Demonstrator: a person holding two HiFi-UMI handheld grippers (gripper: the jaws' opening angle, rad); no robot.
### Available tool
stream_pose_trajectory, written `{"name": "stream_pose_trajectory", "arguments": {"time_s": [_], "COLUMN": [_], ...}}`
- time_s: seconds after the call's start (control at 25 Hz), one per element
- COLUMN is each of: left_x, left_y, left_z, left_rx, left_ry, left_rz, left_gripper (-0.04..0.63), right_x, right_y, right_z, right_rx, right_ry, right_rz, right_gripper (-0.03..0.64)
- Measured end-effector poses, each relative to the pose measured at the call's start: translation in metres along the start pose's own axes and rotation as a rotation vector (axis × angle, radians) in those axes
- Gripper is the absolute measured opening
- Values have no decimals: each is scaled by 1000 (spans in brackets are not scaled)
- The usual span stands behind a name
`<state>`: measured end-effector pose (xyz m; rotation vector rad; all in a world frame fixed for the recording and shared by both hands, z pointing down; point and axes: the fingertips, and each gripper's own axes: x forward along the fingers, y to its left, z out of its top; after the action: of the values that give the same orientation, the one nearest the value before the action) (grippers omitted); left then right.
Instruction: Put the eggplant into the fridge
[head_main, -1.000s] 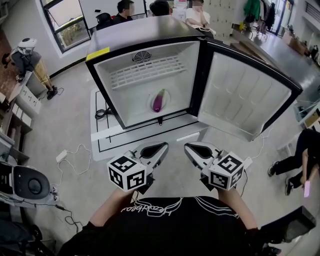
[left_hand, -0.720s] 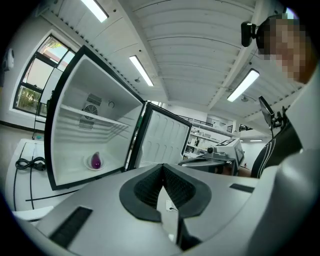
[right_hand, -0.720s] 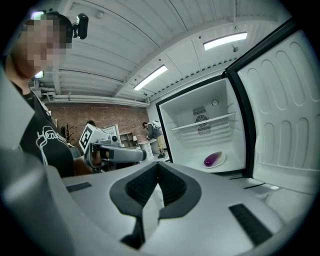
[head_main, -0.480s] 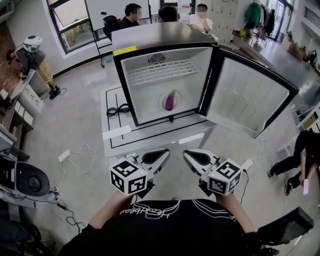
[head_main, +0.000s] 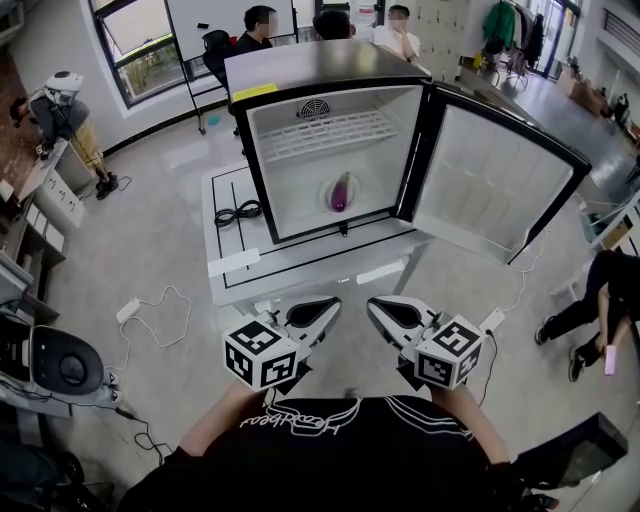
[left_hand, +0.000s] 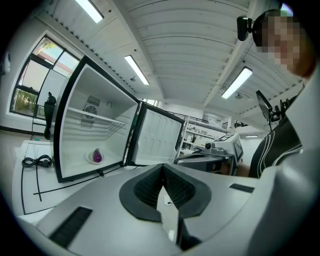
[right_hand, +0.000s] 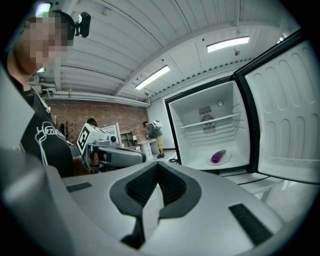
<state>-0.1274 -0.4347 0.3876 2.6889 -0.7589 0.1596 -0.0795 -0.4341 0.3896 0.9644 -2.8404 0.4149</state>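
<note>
Showing a grey floor (head_main: 100, 260), black-framed windows (head_main: 140, 40) far left, ceiling strip lights (left_hand: 137, 70), a brick wall (right_hand: 120, 115).

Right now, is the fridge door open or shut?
Open. The fridge door stands swung wide to the right, leaving the eggplant inside in plain view.

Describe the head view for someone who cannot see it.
An eggplant lies on a plate inside an open fridge, its door swung wide to the right. Nearer the camera, a person holds the left gripper and right gripper side by side, both shut and empty, short of the table under the fridge.
</note>
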Motion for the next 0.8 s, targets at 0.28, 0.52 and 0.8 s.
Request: {"name": "stream_pose_trajectory", "arguments": {"time_s": [0.28,0.52,0.8], "left_x": [-7,-5,-7], "left_y": [-10,-17,-15], "left_z": [-3,-5,-5], "left_rx": [0,5,6], "left_ry": [-5,0,4], "left_rz": [1,-7,-6], "left_gripper": [8,8,8], "right_x": [-11,-18,-16], "right_y": [9,14,15], "right_z": [0,-2,-3], "right_rx": [-11,-15,-27], "right_ry": [-11,-16,-4], "right_rz": [-5,-7,-20], "right_gripper": [6,6,6]}}
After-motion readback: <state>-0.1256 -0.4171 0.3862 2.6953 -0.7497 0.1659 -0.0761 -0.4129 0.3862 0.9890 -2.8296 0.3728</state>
